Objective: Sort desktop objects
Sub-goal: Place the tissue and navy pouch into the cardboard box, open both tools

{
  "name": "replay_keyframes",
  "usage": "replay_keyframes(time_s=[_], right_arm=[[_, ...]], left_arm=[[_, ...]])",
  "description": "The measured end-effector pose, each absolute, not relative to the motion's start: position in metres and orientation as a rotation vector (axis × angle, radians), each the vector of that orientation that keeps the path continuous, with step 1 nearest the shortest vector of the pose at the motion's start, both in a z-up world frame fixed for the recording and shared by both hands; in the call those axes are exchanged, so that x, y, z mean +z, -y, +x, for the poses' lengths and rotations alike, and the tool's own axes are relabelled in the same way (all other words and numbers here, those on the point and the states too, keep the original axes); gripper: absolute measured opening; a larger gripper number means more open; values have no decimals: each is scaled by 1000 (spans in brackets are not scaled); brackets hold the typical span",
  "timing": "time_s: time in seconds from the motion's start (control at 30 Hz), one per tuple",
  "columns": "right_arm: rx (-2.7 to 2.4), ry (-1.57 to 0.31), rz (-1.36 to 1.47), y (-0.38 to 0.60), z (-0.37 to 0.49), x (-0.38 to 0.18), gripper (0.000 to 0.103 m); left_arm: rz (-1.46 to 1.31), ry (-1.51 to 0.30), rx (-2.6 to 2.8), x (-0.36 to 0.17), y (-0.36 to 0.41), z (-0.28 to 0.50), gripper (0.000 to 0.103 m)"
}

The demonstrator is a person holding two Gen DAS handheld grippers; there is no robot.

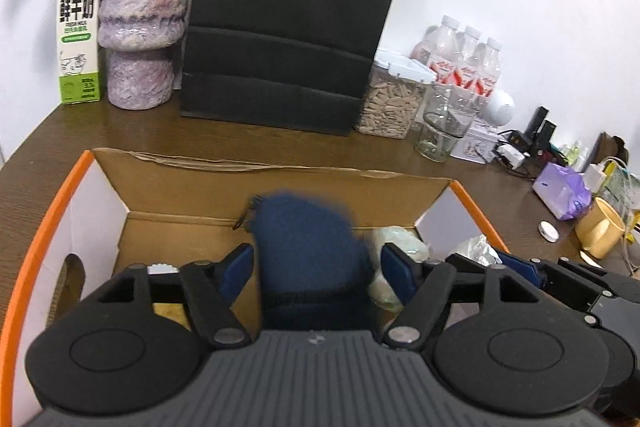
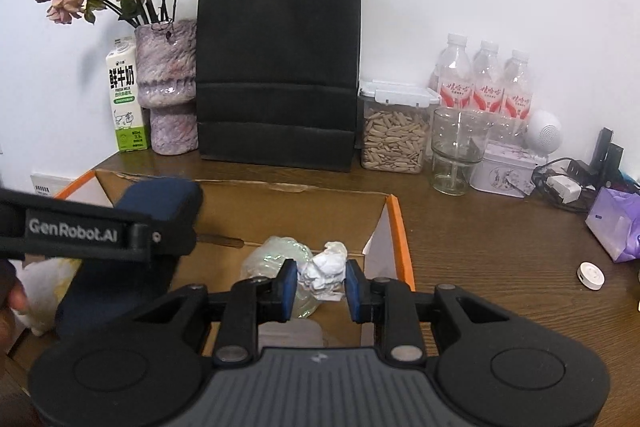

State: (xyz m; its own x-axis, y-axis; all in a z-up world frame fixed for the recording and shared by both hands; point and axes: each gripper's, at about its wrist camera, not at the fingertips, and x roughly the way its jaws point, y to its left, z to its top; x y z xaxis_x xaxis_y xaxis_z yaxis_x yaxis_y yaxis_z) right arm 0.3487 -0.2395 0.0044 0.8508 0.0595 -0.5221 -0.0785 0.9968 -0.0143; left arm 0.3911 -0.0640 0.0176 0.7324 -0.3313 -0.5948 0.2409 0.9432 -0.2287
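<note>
Brown wood-grain desk carries all items shown. Black paper bag stands upright against the white wall, between a mottled purple vase of dried roses and a clear lidded tub of seeds. Open cardboard box, edged in orange, sits on the desk in front of the bag. Milk carton stands just left of the vase. Three water bottles line the wall behind an empty glass jar.

Dark blue cloth item, blurred, lies over the box between the fingers of the left gripper; the jaws stand wide, with a visible gap on each side of the cloth, so nothing is clamped. Right gripper is clenched on a crumpled white paper ball, its blue pads pressing both sides, above the right end of the box interior. Pale translucent wrapper lies inside the box just left of the ball. Small white round disc rests on the desk well to the right of the box.
</note>
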Motion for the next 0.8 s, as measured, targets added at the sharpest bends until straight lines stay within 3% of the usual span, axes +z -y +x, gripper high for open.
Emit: replay_keyframes(time_s=[0.07, 0.13, 0.3, 0.8], right_arm=[[67, -543, -36, 239, 347, 6, 34], [62, -532, -33, 241, 345, 8, 45], [61, -499, -26, 243, 336, 12, 88], [83, -472, -45, 236, 322, 24, 99]], left_arm=[[-139, -652, -307, 21, 63, 387, 92], [-124, -618, -281, 26, 61, 383, 97], [-103, -586, -233, 33, 56, 377, 103], [-29, -536, -143, 42, 44, 351, 103]])
